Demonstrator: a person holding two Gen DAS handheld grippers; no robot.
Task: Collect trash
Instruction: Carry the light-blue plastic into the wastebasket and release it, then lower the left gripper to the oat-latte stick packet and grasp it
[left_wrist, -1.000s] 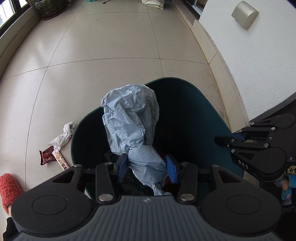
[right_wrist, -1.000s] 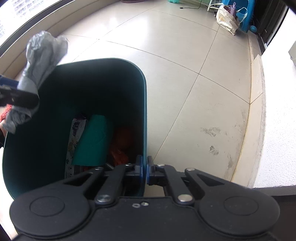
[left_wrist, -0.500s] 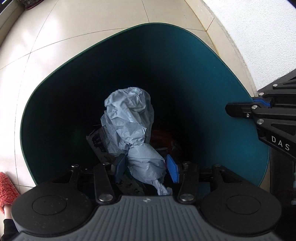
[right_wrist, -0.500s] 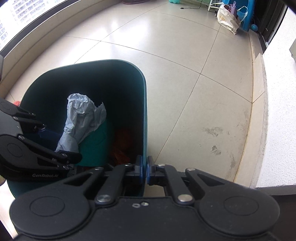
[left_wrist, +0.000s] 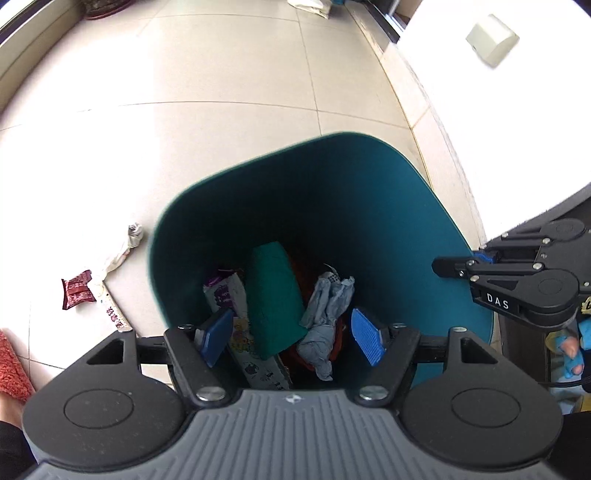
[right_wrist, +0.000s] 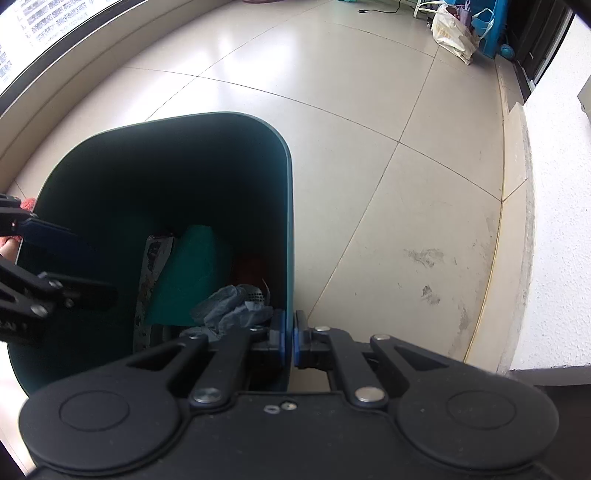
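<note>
A teal trash bin (left_wrist: 424, 229) stands on the tiled floor; it also shows in the right wrist view (right_wrist: 286, 206). The crumpled blue-grey paper (left_wrist: 325, 314) lies loose inside it among other rubbish, also seen in the right wrist view (right_wrist: 229, 306). My left gripper (left_wrist: 291, 336) is open and empty above the bin's near side. My right gripper (right_wrist: 290, 334) is shut on the bin's rim and shows from the side in the left wrist view (left_wrist: 458, 266). On the floor left of the bin lie a red wrapper (left_wrist: 75, 295), a white crumpled tissue (left_wrist: 123, 251) and a printed stick wrapper (left_wrist: 114, 314).
Inside the bin are a green box (left_wrist: 273, 299), a printed snack bag (left_wrist: 236, 317) and something orange-red (right_wrist: 251, 269). A white wall (left_wrist: 498, 122) runs on the right. A red fluffy slipper (left_wrist: 13, 365) is at the far left. Bags (right_wrist: 454, 33) stand far back.
My left gripper opened and let the blue-grey paper fall into the bin, then rose out of it. The right gripper has kept its hold on the rim.
</note>
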